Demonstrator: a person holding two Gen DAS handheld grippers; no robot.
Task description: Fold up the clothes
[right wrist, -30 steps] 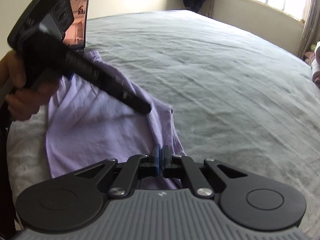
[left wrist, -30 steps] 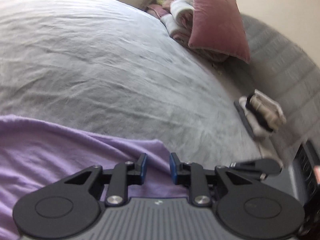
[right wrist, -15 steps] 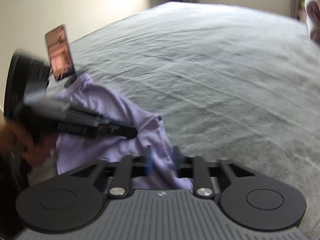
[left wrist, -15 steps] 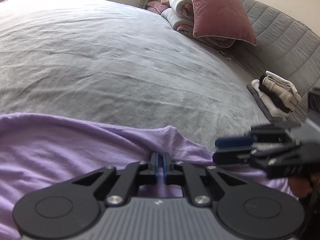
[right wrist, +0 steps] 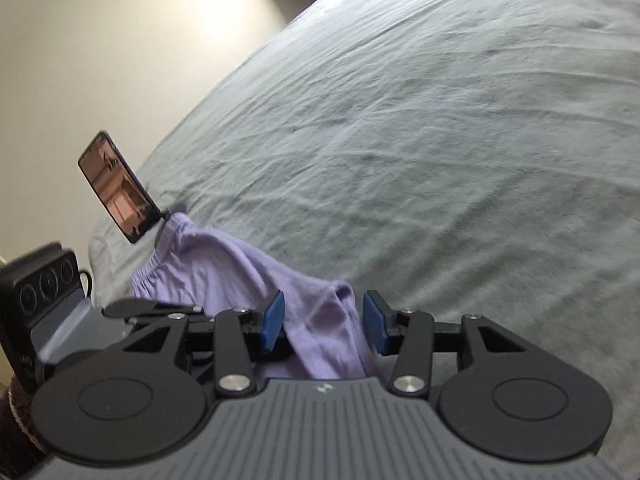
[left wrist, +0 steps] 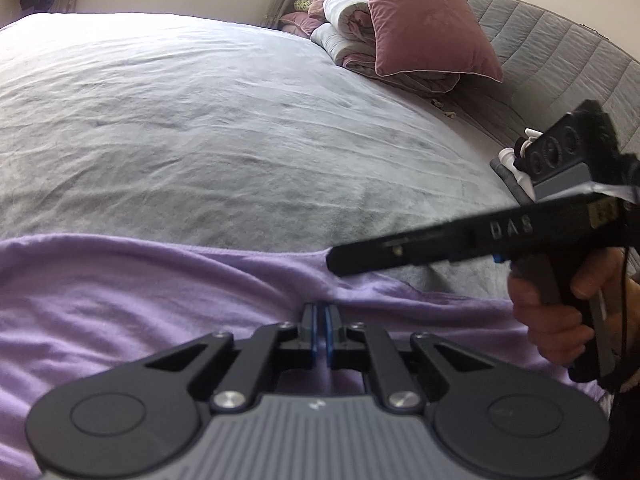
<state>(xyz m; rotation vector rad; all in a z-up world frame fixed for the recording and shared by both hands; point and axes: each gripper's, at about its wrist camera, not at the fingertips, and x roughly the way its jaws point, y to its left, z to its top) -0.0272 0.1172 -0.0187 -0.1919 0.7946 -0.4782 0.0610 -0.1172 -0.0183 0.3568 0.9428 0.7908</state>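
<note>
Lilac knit garment point(left wrist: 132, 304) spread across the near edge of the grey bedspread point(left wrist: 224, 136), filling the left wrist view from about 9 o'clock round to 4 o'clock. Left gripper point(left wrist: 321, 330) clenched, blue pads pressed together on a gathered ridge of the lilac cloth at the centre of that view; fabric puckers toward the pinch. Right gripper enters the same view from 3 o'clock, its dark fingers lying low over the garment's far hem, a hand point(left wrist: 560, 312) wrapped round its handle at 4 o'clock. In the right wrist view the right gripper point(right wrist: 324, 326) stands released, blue pads well apart, a raised fold of the garment point(right wrist: 320, 320) between them; neither pad visibly presses it. The cloth trails from there toward 10 o'clock, ending beside a phone point(right wrist: 116, 192) propped upright near the bed's edge. Left gripper's body shows at 9 o'clock in that view. Away from the work: a dusty-pink cushion point(left wrist: 420, 20) leaning on rolled bedding point(left wrist: 348, 36) at 1 o'clock in the left wrist view, a quilted grey headboard point(left wrist: 560, 68) at 2 o'clock, and a small stack of folded items point(left wrist: 514, 172), partly hidden behind the right gripper, at 3 o'clock.
</note>
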